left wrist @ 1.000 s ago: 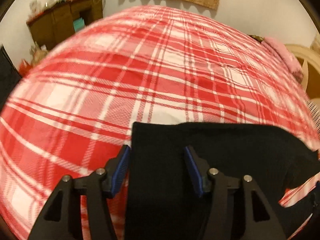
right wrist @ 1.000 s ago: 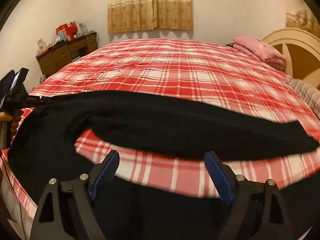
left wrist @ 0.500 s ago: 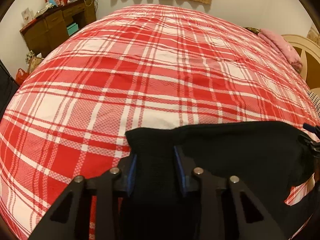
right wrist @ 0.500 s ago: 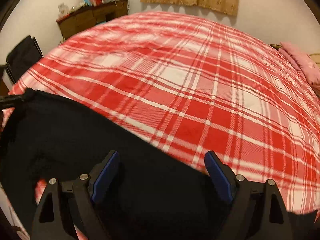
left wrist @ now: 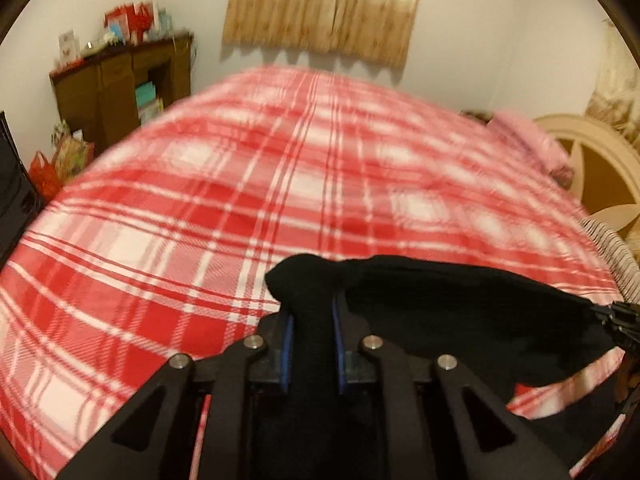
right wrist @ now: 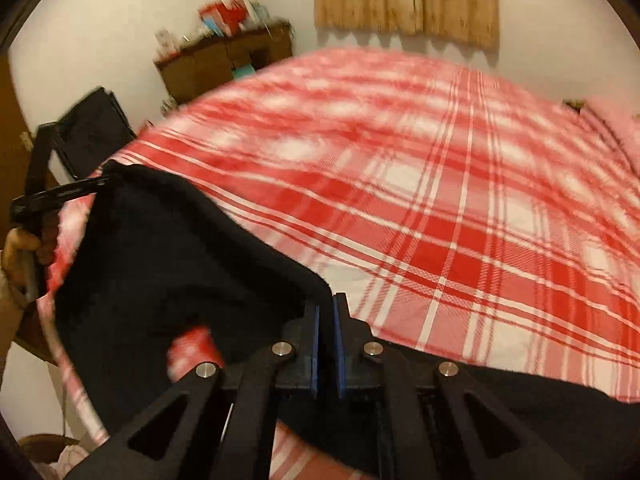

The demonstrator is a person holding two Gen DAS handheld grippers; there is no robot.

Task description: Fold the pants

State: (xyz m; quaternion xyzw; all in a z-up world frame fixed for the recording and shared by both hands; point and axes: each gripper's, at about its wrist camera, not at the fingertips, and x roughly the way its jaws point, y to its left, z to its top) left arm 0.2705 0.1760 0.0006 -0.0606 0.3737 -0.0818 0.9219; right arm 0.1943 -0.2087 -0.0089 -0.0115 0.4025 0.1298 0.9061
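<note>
The black pants (left wrist: 460, 312) hang stretched between my two grippers above the near edge of the red plaid bed (left wrist: 280, 184). My left gripper (left wrist: 311, 320) is shut on one corner of the pants, with cloth bunched between its blue pads. My right gripper (right wrist: 325, 312) is shut on the other corner of the pants (right wrist: 168, 264). The right gripper's tip shows at the far right of the left wrist view (left wrist: 624, 320). The left gripper and the hand holding it show at the left of the right wrist view (right wrist: 60, 196). The rest of the pants hangs below, out of sight.
A brown dresser (left wrist: 120, 88) with cards on top stands at the back left wall. Pink pillows (left wrist: 532, 144) and a cream headboard (left wrist: 600, 168) are at the right. A black chair (right wrist: 92, 128) stands left of the bed. A curtain (left wrist: 320, 8) hangs on the far wall.
Both grippers have closed on the pants and lifted them. The right gripper, open half a second ago, is now shut. Both views have tilted up toward the far wall.
</note>
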